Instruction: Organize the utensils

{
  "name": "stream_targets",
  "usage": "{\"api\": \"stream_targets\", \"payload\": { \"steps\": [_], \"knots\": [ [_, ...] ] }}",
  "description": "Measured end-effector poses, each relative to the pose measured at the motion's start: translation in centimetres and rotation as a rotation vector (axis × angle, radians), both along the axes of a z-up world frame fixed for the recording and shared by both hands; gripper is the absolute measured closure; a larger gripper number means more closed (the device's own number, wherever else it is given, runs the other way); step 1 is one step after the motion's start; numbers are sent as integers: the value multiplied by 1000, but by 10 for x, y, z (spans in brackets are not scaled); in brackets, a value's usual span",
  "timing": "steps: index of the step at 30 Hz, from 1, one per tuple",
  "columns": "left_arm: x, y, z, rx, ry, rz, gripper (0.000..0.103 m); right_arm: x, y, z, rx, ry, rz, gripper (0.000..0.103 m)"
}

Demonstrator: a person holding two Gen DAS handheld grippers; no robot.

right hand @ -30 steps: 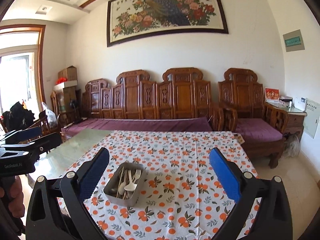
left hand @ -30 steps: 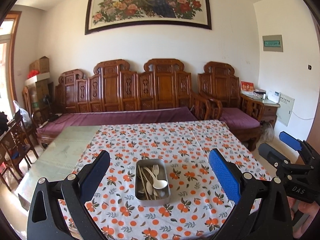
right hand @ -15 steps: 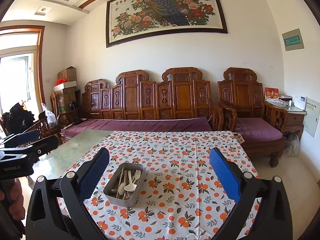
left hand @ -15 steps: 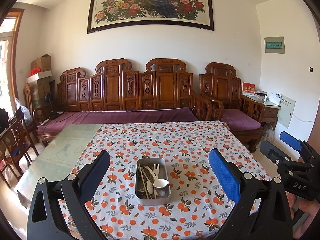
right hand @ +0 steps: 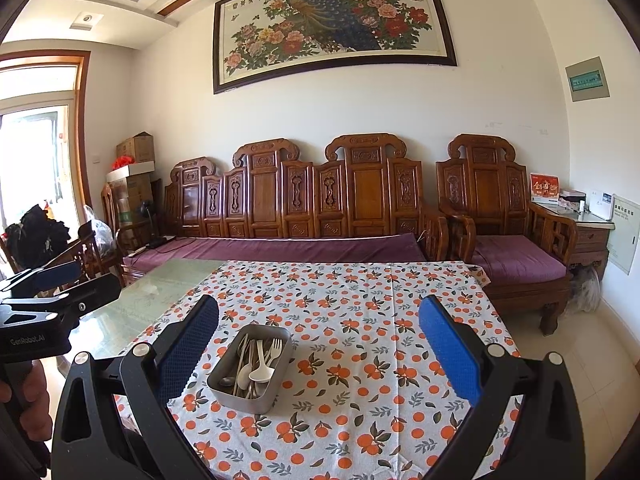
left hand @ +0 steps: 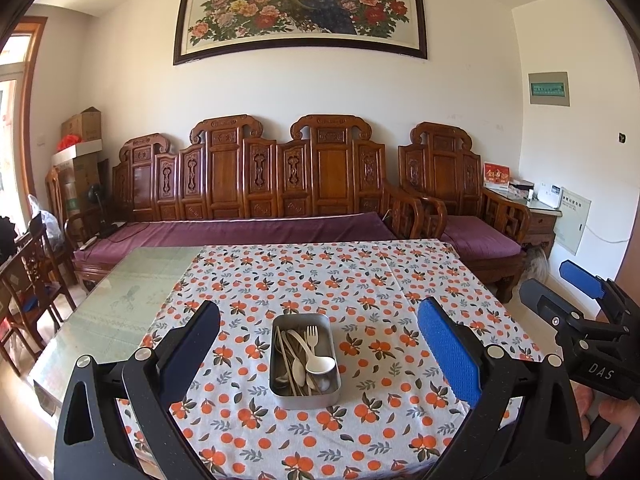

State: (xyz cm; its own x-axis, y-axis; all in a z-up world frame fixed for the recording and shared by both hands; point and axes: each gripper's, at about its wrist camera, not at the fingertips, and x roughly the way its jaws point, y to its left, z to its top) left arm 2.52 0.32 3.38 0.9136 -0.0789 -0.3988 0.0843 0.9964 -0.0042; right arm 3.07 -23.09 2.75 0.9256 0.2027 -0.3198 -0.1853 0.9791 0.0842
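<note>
A rectangular metal tin [left hand: 280,394] [right hand: 224,390] rests on the orange-patterned tablecloth [left hand: 360,288] [right hand: 360,312]. Inside lie a white spoon [left hand: 319,365] [right hand: 262,372], a white fork [left hand: 311,336] [right hand: 274,349], metal spoons and chopsticks, all jumbled together. My left gripper [left hand: 318,354] hovers open above the near table edge, the tin centred between its fingers but farther off. My right gripper [right hand: 318,350] is open too, with the tin left of its middle. Each gripper shows in the other's view: the right one [left hand: 568,288] at the far right, the left one [right hand: 60,280] at the far left.
The cloth leaves bare glass tabletop [left hand: 120,300] on the left. Behind the table stands a carved wooden sofa with purple cushions [left hand: 248,232] and a matching armchair [left hand: 460,208]. Wooden chairs [left hand: 28,276] stand to the left. A person's hand [right hand: 24,396] holds the left gripper's handle.
Both views have shifted only slightly; the left camera sits a bit nearer and lower toward the table. The tin and utensils have not moved, and both grippers stay open.
</note>
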Motion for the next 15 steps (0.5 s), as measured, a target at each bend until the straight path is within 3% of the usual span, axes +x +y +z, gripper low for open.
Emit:
{"api": "stream_targets", "payload": {
  "steps": [15],
  "knots": [
    [-1,-1,-12,5,0,0,8,-1,2,0,-1,-3,1,2]
  ]
}}
